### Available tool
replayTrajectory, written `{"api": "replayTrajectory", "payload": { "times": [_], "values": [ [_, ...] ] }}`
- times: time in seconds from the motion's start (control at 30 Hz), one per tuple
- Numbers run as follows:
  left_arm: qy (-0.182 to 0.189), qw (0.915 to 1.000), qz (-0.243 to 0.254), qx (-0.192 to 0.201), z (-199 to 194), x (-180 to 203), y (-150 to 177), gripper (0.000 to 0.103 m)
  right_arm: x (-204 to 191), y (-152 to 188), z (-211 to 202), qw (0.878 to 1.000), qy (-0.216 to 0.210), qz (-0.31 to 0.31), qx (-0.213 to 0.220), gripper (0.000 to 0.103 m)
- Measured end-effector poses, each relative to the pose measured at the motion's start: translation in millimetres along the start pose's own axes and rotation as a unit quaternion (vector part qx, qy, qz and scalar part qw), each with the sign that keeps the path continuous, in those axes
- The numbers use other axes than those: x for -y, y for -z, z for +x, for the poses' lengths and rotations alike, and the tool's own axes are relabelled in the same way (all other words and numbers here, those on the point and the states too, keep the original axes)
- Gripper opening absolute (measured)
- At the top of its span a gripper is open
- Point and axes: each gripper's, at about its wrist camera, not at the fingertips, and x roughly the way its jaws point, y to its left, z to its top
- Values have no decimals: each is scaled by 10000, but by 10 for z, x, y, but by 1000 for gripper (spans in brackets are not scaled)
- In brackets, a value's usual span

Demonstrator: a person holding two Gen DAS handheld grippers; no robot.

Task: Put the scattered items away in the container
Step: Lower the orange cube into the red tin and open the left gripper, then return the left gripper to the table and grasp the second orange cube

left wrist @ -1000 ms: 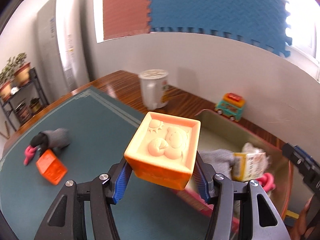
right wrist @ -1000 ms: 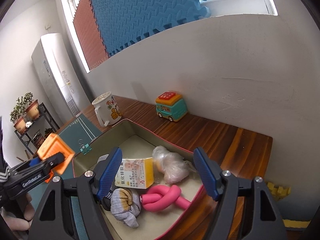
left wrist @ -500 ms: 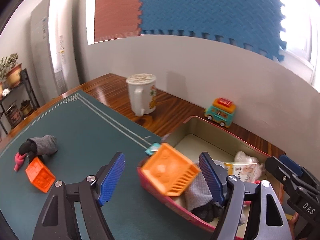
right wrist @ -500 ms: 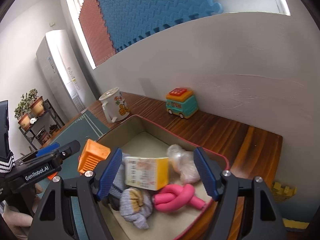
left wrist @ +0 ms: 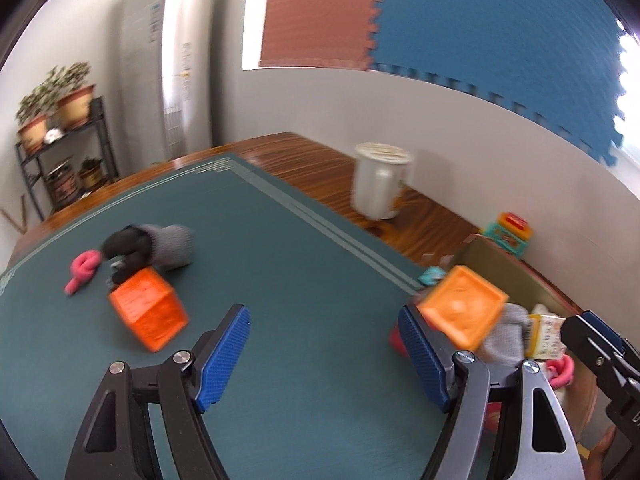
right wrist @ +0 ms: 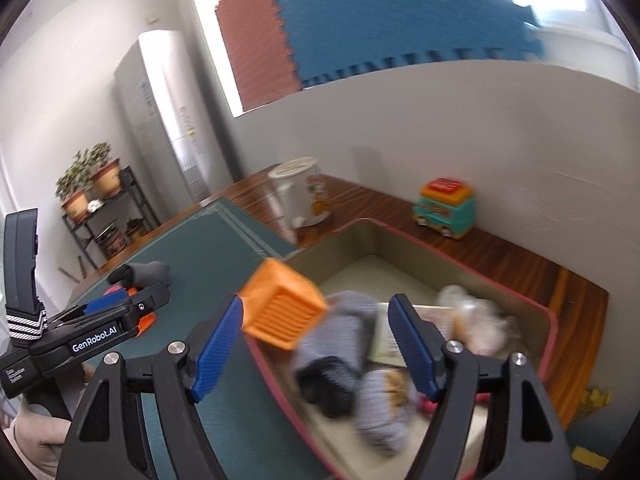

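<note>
Two orange blocks, one (left wrist: 462, 312) at the container (right wrist: 548, 320) rim, one (left wrist: 148, 314) on the mat, left gripper (left wrist: 324, 354) and right gripper (right wrist: 316, 346) both spread, empty

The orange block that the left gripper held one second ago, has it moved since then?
Yes. The orange block has left the open left gripper and now sits tilted on the near rim of the container, atop a grey sock.

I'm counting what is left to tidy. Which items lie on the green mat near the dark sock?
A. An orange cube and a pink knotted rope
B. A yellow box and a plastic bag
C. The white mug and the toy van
A: the orange cube and pink knotted rope lie beside the dark sock on the green mat.
</note>
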Motion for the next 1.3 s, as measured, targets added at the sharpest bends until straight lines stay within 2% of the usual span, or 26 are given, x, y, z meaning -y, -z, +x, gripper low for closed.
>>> {"api": "replayTrajectory", "payload": {
  "times": [0.3,0.4,0.5,0.6,0.77,0.87,1.13,1.3],
  "values": [
    [-637,9950,-769,41,-149,-1128,130,78,-764,65,319,9965,-506,-599,-300,80],
    [-818,9931,-840,77,-127,-1378,161,78,-964,117,465,9942,-649,-716,-464,80],
    [-816,9927,-879,127,-68,-1526,188,78,-1097,179,623,9921,-728,-797,-636,80],
    [-729,9949,-694,91,73,-1551,170,78,-1206,244,779,9902,-763,-878,-779,80],
    [-540,9985,29,10,304,-1517,179,78,-1281,343,982,9877,-756,-930,-1004,80],
    [-425,9987,276,-62,449,-1528,184,78,-1262,386,1060,9869,-741,-899,-1120,80],
    [-90,9985,420,-351,817,-1595,126,78,-1210,445,1173,9856,-717,-816,-1296,80],
    [-66,9988,377,-307,886,-1571,63,78,-1243,473,1196,9841,-721,-903,-1349,80]
  ]
}}
